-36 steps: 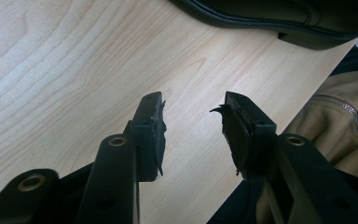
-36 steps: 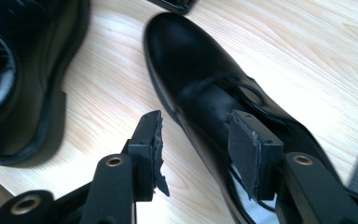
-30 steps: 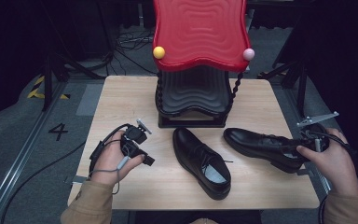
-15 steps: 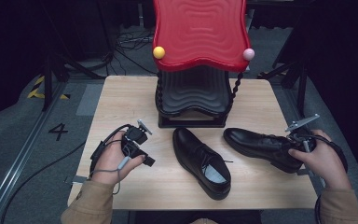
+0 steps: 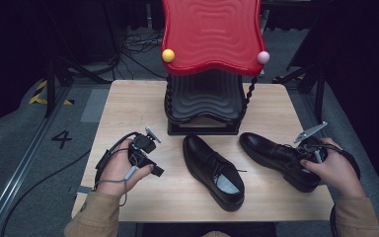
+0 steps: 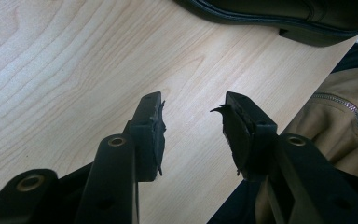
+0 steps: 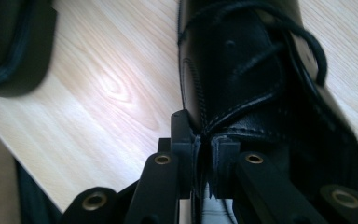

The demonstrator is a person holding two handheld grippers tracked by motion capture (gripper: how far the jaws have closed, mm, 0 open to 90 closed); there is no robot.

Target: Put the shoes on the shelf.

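Black leather it was: the right gripper [image 7: 204, 154] had just been closing, and its jaws pinched the collar edge at the heel of the right-hand shoe [image 5: 276, 158] lying on the wooden table [image 5: 128, 108], presumably for a lift toward the rack [image 5: 205, 101]. The left gripper [image 6: 193, 126] hung spread over bare wood, waiting beside the other shoe [image 5: 212, 170].

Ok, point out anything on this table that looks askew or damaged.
The two black leather lace-up shoes lie unpaired: the middle shoe points away from the person, the right-hand shoe lies crosswise, its collar pinched by the right gripper. The open left gripper has ragged, frayed rubber pads.
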